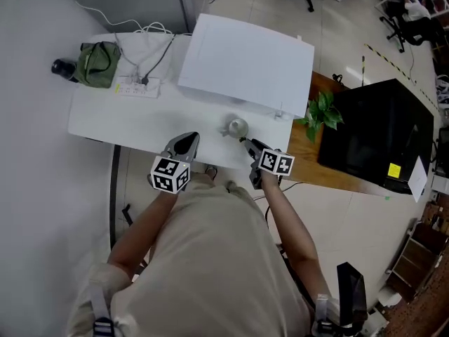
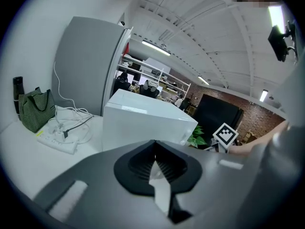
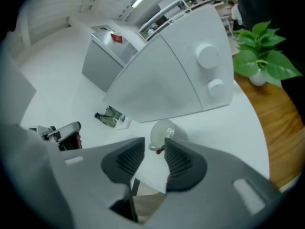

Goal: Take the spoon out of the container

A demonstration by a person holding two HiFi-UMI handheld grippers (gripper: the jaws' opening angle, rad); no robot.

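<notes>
Left gripper [image 1: 189, 140], fingers [image 2: 143, 163] together on nothing, at the bench [image 1: 140, 121] edge; small clear container [image 1: 237, 127] on the bench, its spoon [image 3: 160, 150] seemingly only a dark tip at the rim; right gripper [image 1: 245, 142], fingers [image 3: 125, 160] apart just short of it, liable to knock the light container over if misaimed.

On the table [image 1: 126, 121] before me, the container [image 1: 237, 127] stands in front of the box [image 1: 245, 62]. The bag [image 1: 98, 63] and power strip [image 1: 137, 88] lie far left, the plant [image 1: 323, 112] right.
</notes>
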